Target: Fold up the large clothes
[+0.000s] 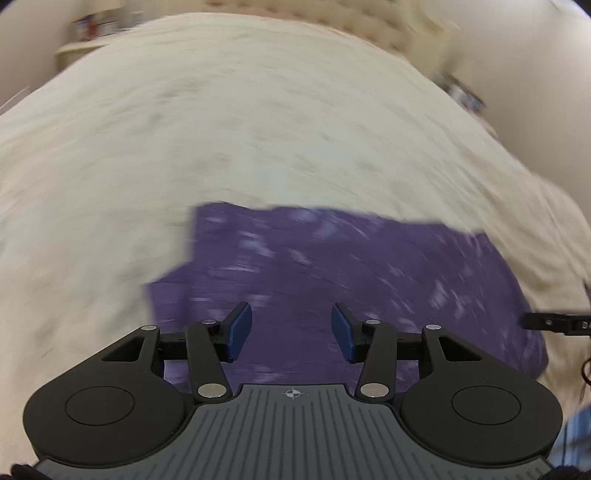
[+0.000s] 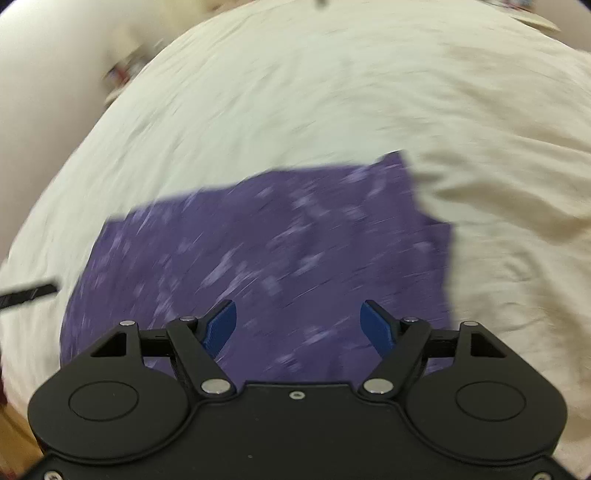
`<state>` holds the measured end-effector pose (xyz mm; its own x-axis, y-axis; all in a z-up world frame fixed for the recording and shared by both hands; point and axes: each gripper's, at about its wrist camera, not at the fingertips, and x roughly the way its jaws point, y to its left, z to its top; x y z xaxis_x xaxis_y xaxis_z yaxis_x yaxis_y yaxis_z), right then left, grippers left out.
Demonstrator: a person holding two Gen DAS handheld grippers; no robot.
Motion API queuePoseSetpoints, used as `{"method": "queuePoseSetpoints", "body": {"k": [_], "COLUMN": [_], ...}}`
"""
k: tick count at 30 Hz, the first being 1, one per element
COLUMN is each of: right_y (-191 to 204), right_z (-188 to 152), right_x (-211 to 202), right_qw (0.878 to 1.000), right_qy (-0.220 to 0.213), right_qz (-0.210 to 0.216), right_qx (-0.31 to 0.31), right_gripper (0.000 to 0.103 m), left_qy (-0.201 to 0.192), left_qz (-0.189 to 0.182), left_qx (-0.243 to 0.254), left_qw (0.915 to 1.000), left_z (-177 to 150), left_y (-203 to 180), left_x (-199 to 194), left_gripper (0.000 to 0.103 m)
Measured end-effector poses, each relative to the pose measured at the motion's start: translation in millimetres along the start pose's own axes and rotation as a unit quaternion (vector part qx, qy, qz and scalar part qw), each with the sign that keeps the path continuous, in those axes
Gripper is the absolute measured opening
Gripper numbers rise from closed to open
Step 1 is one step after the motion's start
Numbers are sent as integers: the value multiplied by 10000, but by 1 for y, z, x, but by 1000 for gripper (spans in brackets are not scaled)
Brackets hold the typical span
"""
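Observation:
A purple garment with pale flecks (image 1: pixel 332 266) lies folded into a rough rectangle on a cream bedspread (image 1: pixel 221 129). It also shows in the right wrist view (image 2: pixel 277 251). My left gripper (image 1: pixel 291 330) is open and empty, held above the garment's near part. My right gripper (image 2: pixel 298 326) is open and empty, also above the garment's near edge. The right gripper's tip shows at the right edge of the left wrist view (image 1: pixel 554 322); the left gripper's tip shows at the left edge of the right wrist view (image 2: pixel 29 291). Both views are motion-blurred.
The cream bedspread (image 2: pixel 332 92) stretches around the garment on all sides. A tufted headboard (image 1: pixel 332 18) stands at the far end. Blurred small items sit on side surfaces at the far left (image 1: pixel 92 29) and right (image 1: pixel 461 92).

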<state>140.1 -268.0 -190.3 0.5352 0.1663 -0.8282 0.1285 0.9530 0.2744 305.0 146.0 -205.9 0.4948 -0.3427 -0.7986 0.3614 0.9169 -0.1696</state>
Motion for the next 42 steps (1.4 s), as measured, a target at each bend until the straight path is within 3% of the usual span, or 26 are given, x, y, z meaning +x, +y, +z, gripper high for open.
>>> {"method": "queuePoseSetpoints", "body": {"k": [4, 7, 11, 16, 18, 26, 30, 32, 33, 34, 38, 42], "right_y": [36, 53, 56, 60, 60, 52, 51, 51, 50, 48, 35, 19], "right_z": [-17, -39, -62, -68, -68, -66, -71, -71, -70, -70, -73, -71], "right_x": [14, 29, 50, 61, 63, 63, 58, 58, 58, 57, 49, 45], "right_qw": [9972, 9897, 9830, 9824, 9826, 9877, 9874, 9868, 9871, 9878, 9912, 9925], "right_qy": [352, 813, 1041, 1090, 1113, 1024, 1024, 1080, 1100, 1101, 967, 862], "right_qz": [-25, -330, -566, -565, -588, -574, -668, -652, -608, -545, -254, 62], "right_qx": [-656, -1128, -1403, -1405, -1369, -1031, -1005, -1017, -996, -960, -872, -865], "right_gripper": [80, 83, 91, 103, 103, 103, 103, 103, 103, 103, 103, 103], "left_qy": [251, 645, 658, 740, 786, 587, 706, 789, 748, 706, 269, 77], "left_qz": [79, 288, 444, 296, 156, 423, 427, 341, 292, 205, -280, -725], "left_qx": [593, 905, 1370, 1509, 1448, 1495, 1493, 1487, 1445, 1361, 813, 101], "left_qw": [9979, 9934, 9874, 9853, 9862, 9861, 9854, 9851, 9862, 9880, 9959, 9973], "left_z": [-13, -30, -46, -49, -48, -50, -45, -35, -29, -23, 7, 30], "left_y": [-29, -35, -42, -52, -55, -71, -72, -75, -76, -77, -89, -101], "left_x": [32, 54, 68, 79, 83, 93, 93, 90, 87, 82, 64, 76], "left_gripper": [46, 47, 54, 94, 103, 103, 102, 97, 84, 79, 79, 77]}}
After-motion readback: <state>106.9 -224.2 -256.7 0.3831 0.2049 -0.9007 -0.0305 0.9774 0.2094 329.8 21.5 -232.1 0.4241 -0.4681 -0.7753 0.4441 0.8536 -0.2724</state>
